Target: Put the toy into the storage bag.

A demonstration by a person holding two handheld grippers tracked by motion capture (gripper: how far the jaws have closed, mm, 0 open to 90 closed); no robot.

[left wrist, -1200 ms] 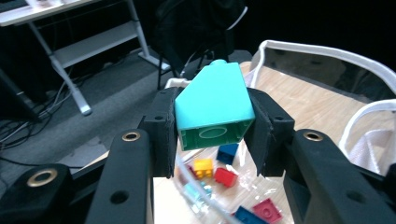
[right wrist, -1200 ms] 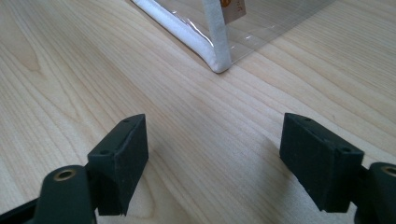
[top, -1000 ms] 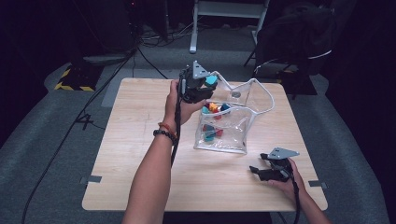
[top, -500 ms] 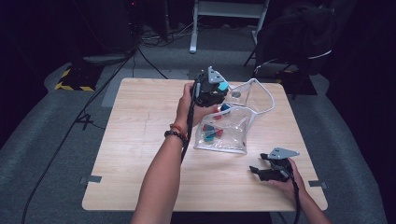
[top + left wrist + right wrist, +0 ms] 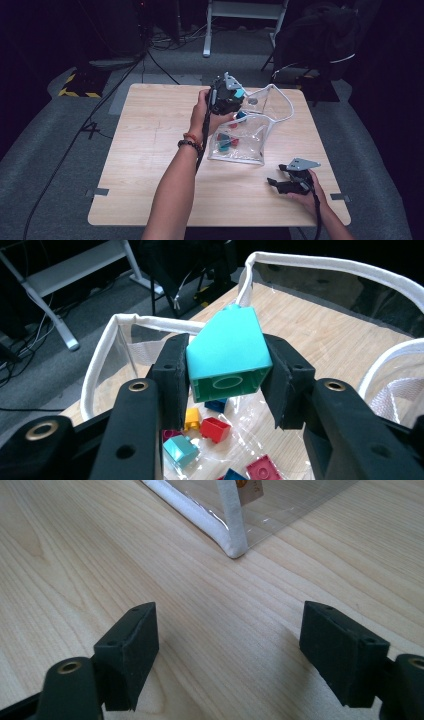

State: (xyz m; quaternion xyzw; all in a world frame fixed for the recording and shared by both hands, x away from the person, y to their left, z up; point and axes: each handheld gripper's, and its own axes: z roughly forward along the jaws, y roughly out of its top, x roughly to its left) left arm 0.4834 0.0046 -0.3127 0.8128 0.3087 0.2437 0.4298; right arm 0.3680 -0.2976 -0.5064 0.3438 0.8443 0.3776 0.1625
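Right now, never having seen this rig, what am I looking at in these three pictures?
A person sits at a wooden table, holding a hand-operated two-jaw gripper in each hand. The high view looks down from above; each of the other two pictures comes from a camera riding on one gripper. The left gripper is clamped on a teal toy brick, held over the open top of a clear bag with white trim. More coloured bricks lie inside. The right gripper rests near the table's front edge, jaws wide open, nothing between them.
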